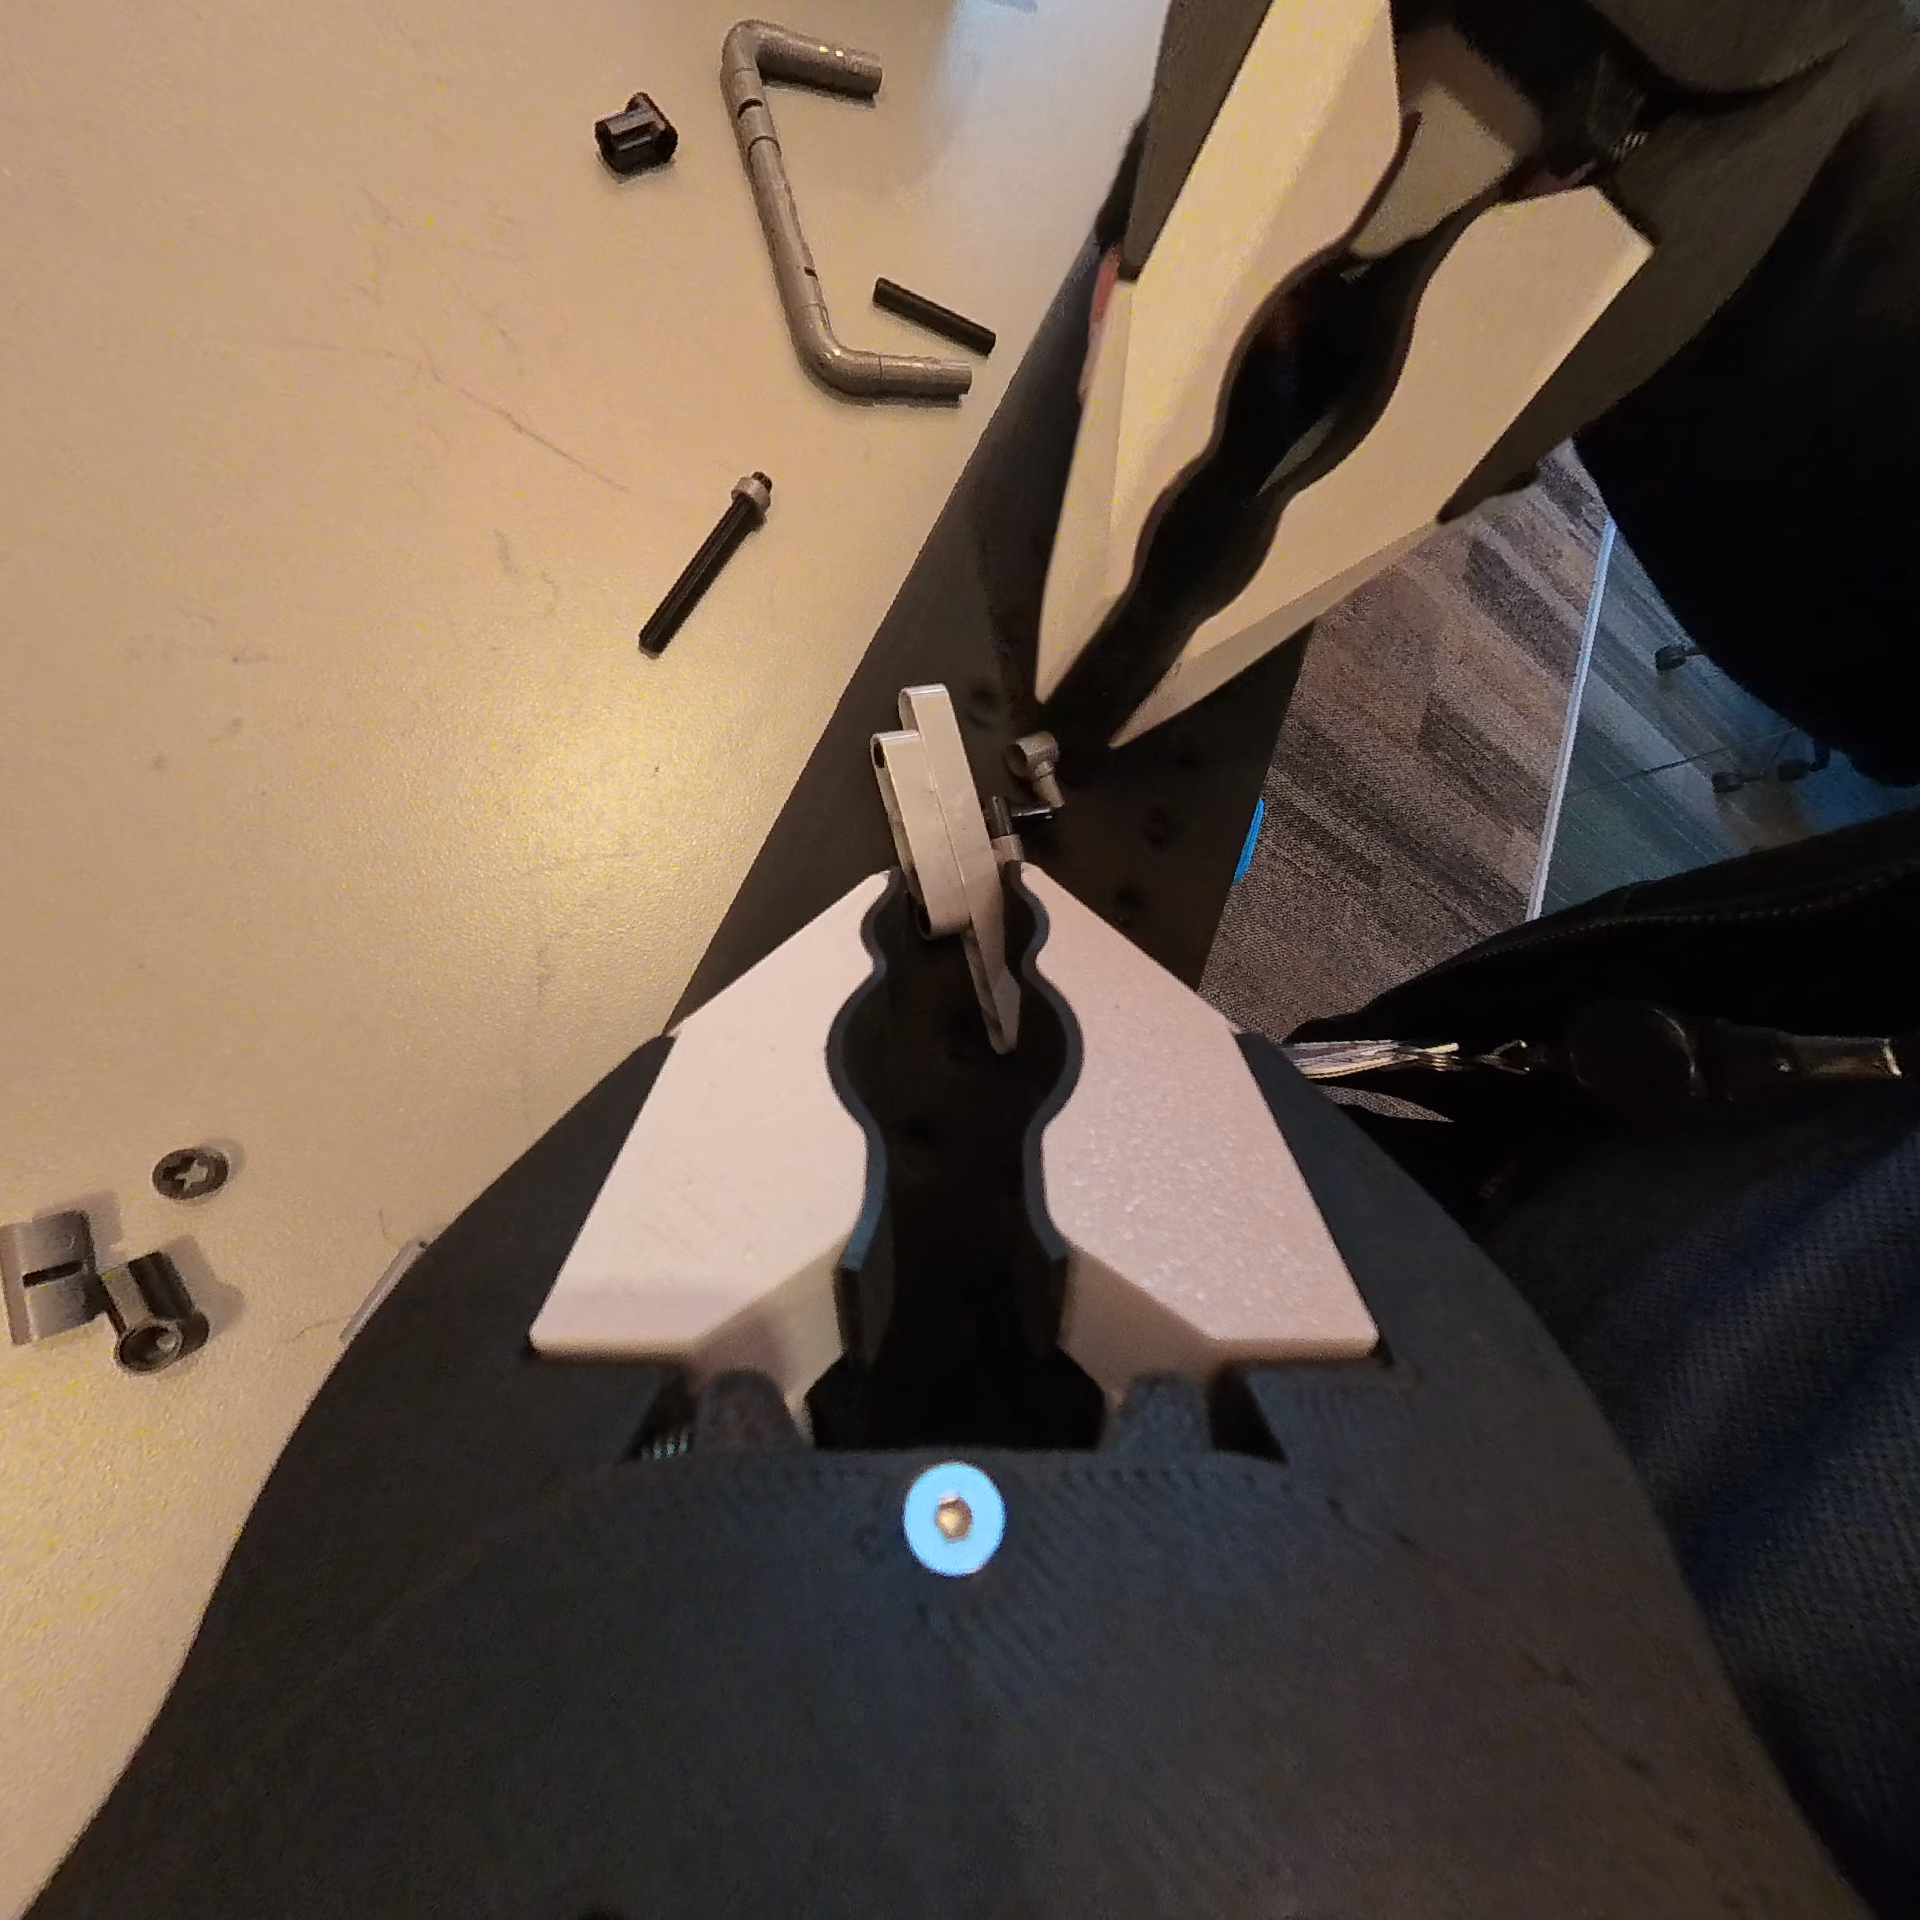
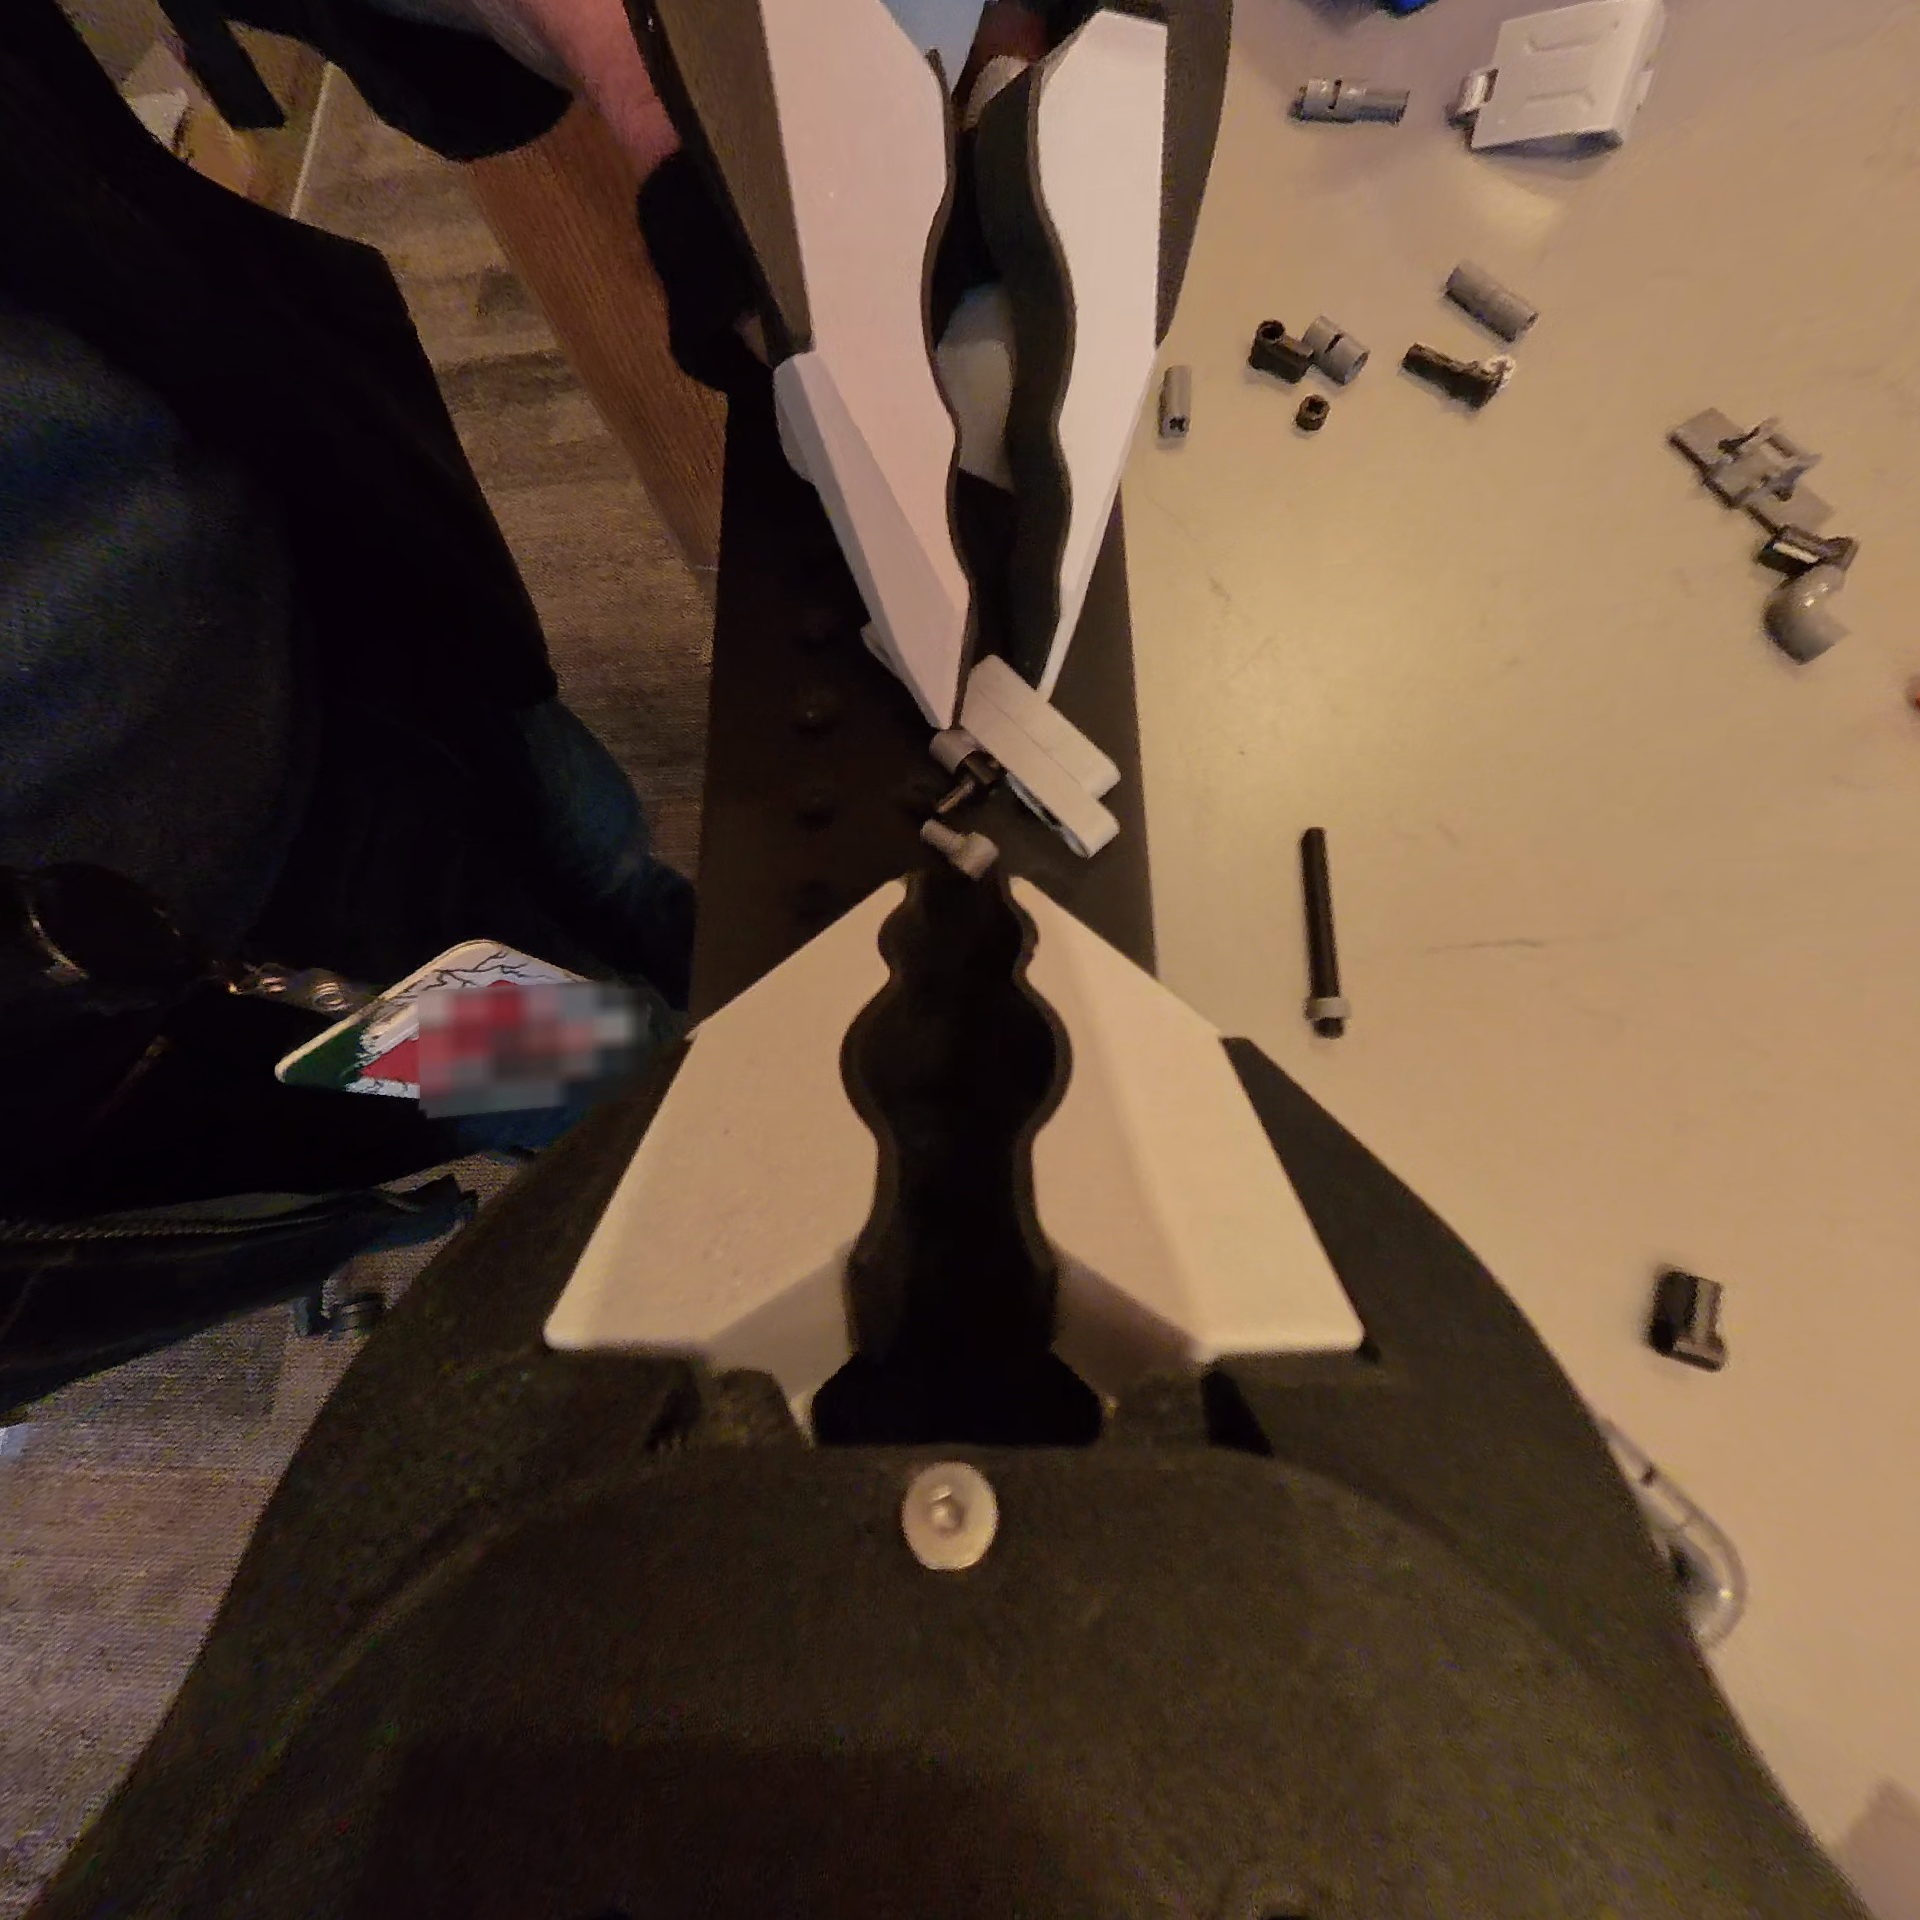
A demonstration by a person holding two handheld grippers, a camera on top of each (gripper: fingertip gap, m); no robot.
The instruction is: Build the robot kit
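Observation:
My left gripper [image 1: 956, 883] is shut on a pair of stacked flat grey beams [image 1: 935, 821], which stick up out of its tips. A short black pin [image 1: 1006, 821] juts from the beams' side toward a small grey connector [image 1: 1039, 767]. My right gripper [image 2: 961, 883] is shut on that small grey connector [image 2: 961, 847], right at its tips. The two grippers face each other tip to tip over the table's dark edge strip [image 1: 894, 665]. The right gripper [image 1: 1081, 717] shows in the left wrist view. The left gripper [image 2: 997, 701] with its beams [image 2: 1039, 758] shows in the right wrist view.
Loose parts lie on the beige table [image 1: 312, 623]: a bent grey tube chain [image 1: 790, 208], a black axle [image 1: 707, 561], small black pieces [image 1: 636, 133], grey connectors [image 1: 104, 1288], a grey panel [image 2: 1558, 73] and more grey parts [image 2: 1756, 468]. A person's dark clothing [image 2: 208, 520] is beside the table edge. My right fingertips sit around 4 cm from my left ones.

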